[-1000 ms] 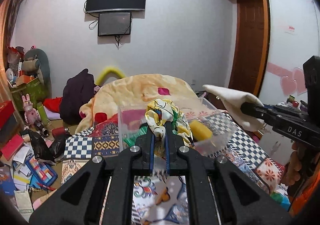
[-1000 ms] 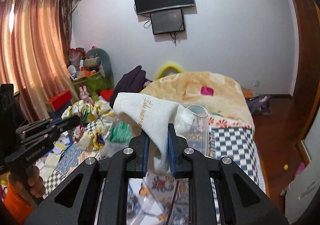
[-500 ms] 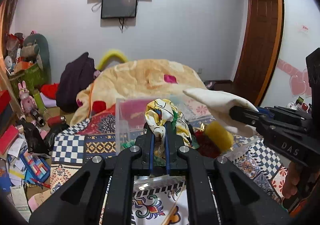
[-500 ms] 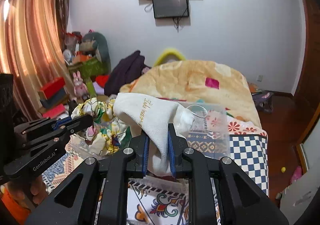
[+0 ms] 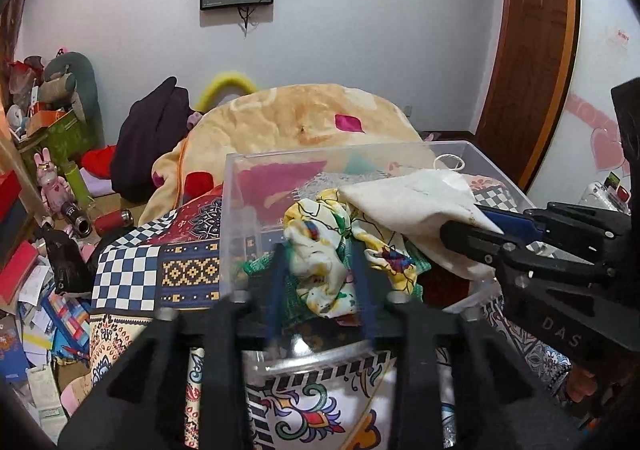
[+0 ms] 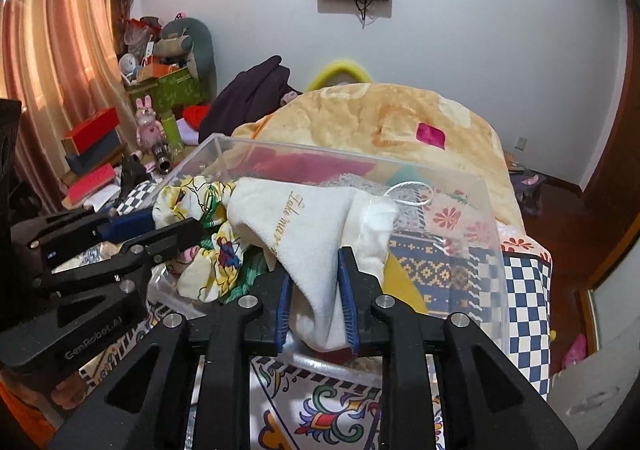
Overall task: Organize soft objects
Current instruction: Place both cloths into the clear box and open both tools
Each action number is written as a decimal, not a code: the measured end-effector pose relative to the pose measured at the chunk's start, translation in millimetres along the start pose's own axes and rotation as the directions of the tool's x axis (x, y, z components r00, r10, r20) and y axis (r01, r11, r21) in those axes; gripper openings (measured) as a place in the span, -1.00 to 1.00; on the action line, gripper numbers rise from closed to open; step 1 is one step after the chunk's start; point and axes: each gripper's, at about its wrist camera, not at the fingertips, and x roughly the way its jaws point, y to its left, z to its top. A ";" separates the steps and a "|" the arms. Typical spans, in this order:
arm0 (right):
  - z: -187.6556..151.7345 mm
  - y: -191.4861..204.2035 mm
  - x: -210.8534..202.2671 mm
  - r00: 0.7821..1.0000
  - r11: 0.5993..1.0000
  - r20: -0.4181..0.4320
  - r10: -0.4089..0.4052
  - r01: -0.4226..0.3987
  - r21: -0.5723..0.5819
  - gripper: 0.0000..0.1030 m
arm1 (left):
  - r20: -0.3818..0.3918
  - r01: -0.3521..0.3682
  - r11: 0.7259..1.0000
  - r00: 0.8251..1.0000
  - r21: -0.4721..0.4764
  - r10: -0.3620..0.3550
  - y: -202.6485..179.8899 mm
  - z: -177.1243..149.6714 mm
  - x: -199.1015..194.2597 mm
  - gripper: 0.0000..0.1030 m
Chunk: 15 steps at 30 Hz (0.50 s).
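A clear plastic bin (image 5: 240,186) (image 6: 480,210) stands on the patterned bedspread. My left gripper (image 5: 320,266) is over the bin with its jaws spread, and the yellow floral cloth (image 5: 320,250) (image 6: 200,234) sits loosely between them. My right gripper (image 6: 314,282) has its jaws parted around the white embroidered towel (image 6: 304,218) (image 5: 416,202), which hangs over the bin. Green and yellow soft things lie inside the bin, mostly hidden.
A peach blanket (image 5: 312,118) is heaped behind the bin. A dark garment (image 5: 148,138) lies at the back left. Boxes, toys and papers (image 5: 44,290) clutter the floor on the left. A wooden door (image 5: 528,50) is on the right.
Both grippers have moved forward and down over the bin. Their jaws, shut on the cloths before, have opened; the left ones are blurred with motion.
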 end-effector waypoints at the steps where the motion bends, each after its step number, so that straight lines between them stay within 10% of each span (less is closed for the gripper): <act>1: -1.0 -0.1 -1.2 1.000 1.000 -0.003 0.005 -0.005 -0.006 -0.45 | 0.001 0.002 1.000 1.000 -0.004 -0.002 1.3 -0.3 -1.3 -0.04; 15: -5.8 -1.2 -45.7 0.997 0.998 0.077 0.023 -0.019 -0.053 0.30 | 0.067 0.031 1.000 0.997 -0.001 -0.031 -4.2 -0.9 -47.9 0.35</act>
